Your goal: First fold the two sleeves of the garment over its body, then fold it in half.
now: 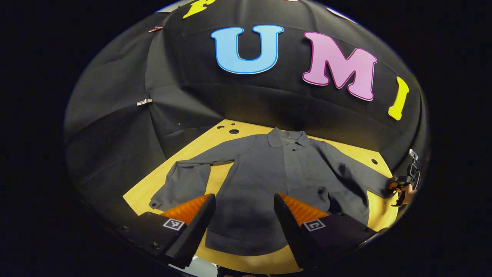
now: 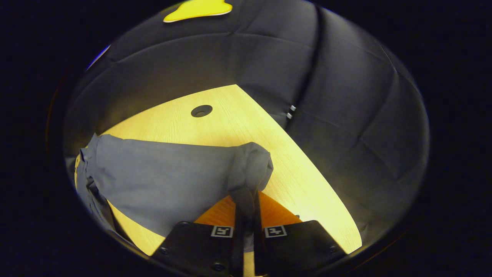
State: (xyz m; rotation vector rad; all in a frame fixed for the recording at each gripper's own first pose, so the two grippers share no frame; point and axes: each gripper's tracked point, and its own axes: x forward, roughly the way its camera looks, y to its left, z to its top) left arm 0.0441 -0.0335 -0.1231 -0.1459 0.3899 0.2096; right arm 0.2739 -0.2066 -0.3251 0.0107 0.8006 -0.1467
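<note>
garment [image 1: 261, 181]: grey collared shirt, lying flat and face up on the wooden table [image 1: 346, 148], collar toward the far wall, no readable brand or label on it. left sleeve [image 1: 184, 181] is bent down along the left side. left gripper [image 1: 244, 204] hovers over the near hem, jaws open, holding nothing. right gripper [image 2: 246, 209] has its jaws closed on the cuff of the right sleeve [image 2: 173, 181], at the table's right edge. table top has round holes [image 2: 201, 110]. black cloth wall [image 1: 115, 115] surrounds the booth.
</note>
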